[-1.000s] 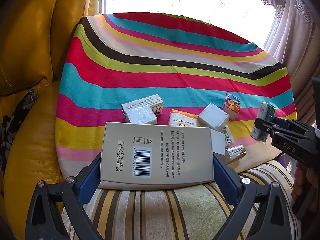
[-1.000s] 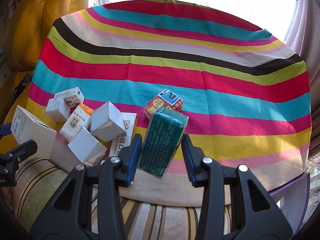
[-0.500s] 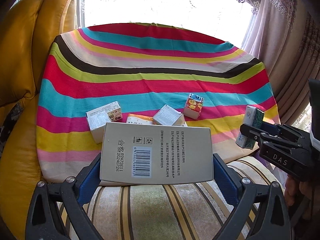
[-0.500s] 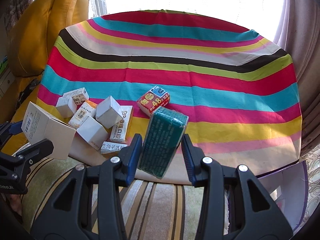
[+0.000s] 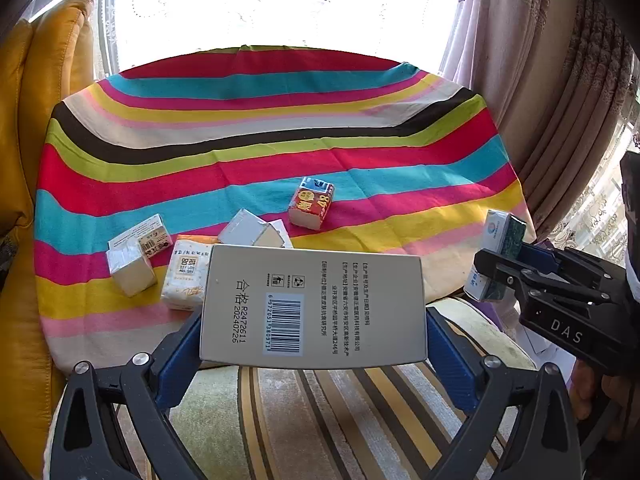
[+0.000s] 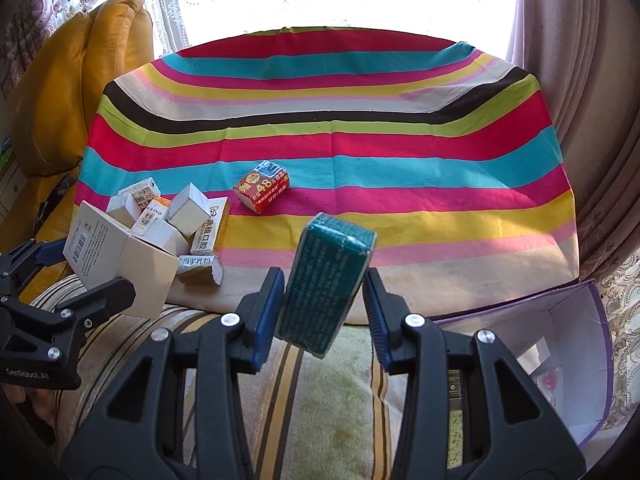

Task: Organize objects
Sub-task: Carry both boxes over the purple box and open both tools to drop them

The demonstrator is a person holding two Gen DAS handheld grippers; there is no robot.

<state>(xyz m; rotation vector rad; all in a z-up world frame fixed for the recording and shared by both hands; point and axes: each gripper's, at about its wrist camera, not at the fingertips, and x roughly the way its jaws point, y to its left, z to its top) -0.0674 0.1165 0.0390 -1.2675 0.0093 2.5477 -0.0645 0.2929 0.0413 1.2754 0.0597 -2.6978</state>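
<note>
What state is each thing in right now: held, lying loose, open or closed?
Left claw: shut on the grey barcode box.
Grey barcode box: held off the cloth.
Right claw: shut on the green box.
Green box: held, tilted.
Red packet: lying alone on the striped cloth.
Small white boxes: jumbled in a heap.
Purple box: open.

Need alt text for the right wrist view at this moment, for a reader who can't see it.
The right gripper holds a teal box tilted between its blue pads, above a striped cloth on a sofa. At left, the left gripper holds a large white box beside a cluster of small boxes; a red pack lies apart mid-cloth, and an open purple box sits lower right.
</note>
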